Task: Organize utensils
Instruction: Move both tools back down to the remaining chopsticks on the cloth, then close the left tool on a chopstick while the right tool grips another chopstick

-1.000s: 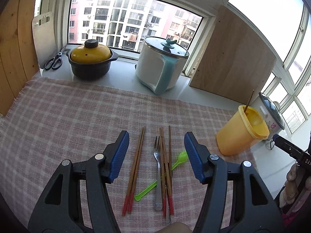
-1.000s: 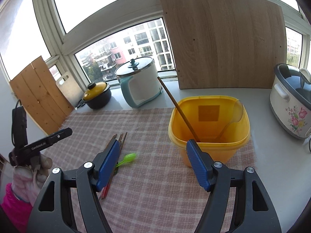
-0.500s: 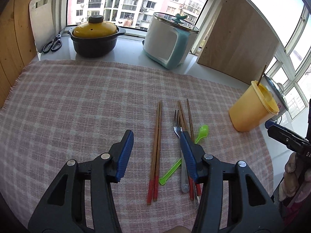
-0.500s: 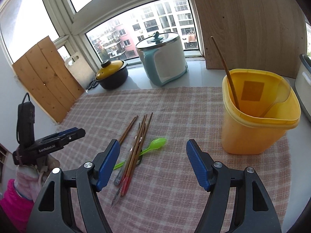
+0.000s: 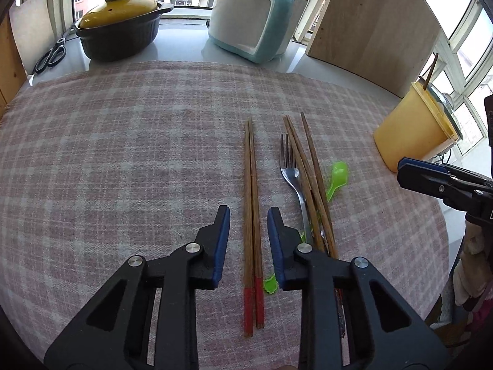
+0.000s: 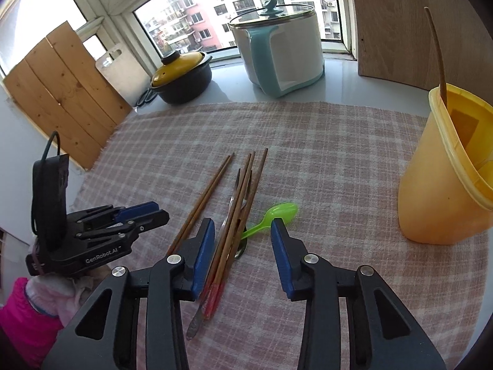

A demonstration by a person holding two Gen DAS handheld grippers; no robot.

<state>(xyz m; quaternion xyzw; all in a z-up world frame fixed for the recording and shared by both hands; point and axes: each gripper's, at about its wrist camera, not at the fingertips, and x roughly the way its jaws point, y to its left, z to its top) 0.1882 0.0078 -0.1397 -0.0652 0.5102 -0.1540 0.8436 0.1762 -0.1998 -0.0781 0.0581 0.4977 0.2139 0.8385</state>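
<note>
Lower and nearer the checked cloth than a second ago, both grippers, with jaws narrower than before. Left gripper closing astride the pair of red-tipped chopsticks, pads either side of them with gaps showing, not yet pressing. Right gripper closing too, straddling the other utensils: a bundle of chopsticks, a metal fork and the handle of the green spoon, left pad just beside the bundle, right pad clear of everything. All lying flat on the cloth over the tabletop. Fork crossed by the chopstick bundle, spoon bowl poking out toward the yellow bin. Bin upright at the cloth's right edge, one chopstick standing in it. Behind, on the tabletop, a yellow-lidded black pot, a white and teal cooker, scissors and a wooden board.
</note>
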